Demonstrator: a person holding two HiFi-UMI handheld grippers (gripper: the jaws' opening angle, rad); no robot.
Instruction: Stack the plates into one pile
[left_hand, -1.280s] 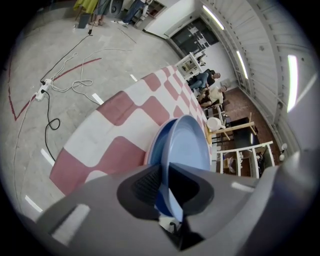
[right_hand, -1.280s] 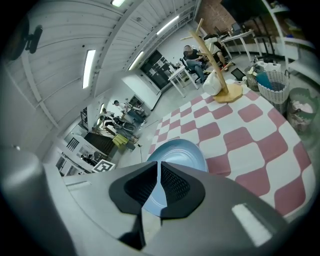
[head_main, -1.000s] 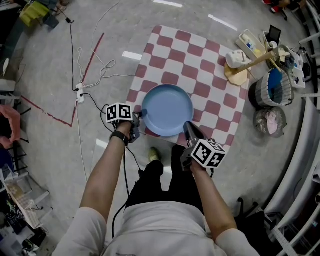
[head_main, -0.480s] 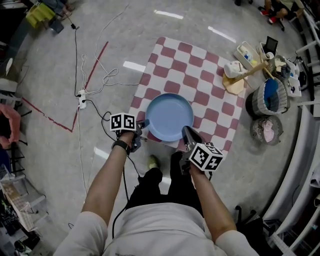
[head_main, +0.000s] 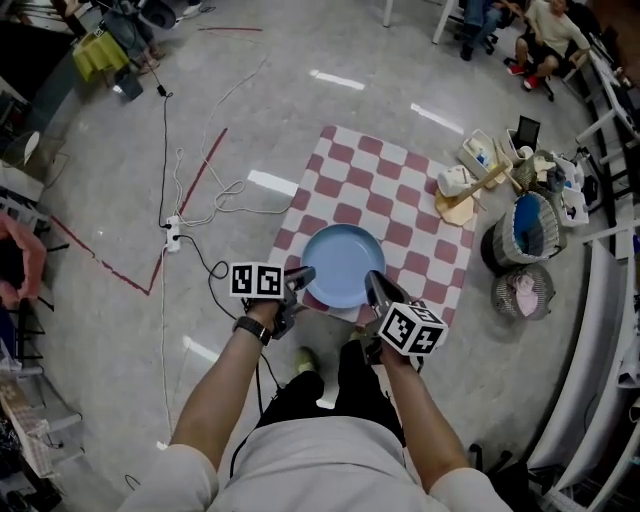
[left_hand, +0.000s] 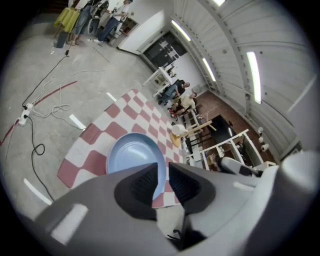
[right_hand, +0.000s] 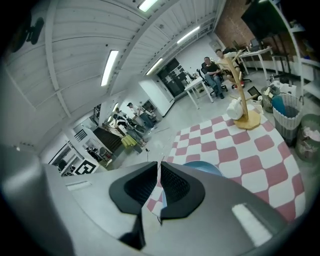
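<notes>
One checkered mat (head_main: 400, 200) covers the floor, and the blue plate (head_main: 343, 265) sits at its near edge; I cannot tell whether other plates lie beneath it. The left gripper (head_main: 298, 281), jaws a crack apart and empty, and the right gripper (head_main: 372, 284), jaws pressed together on nothing, hover at the plate's near rim. A careless sweep could knock the plate off the mat.

Blue plate (right_hand: 202, 167) — mostly hidden behind fingers (right_hand: 173, 187) (right gripper view).
</notes>
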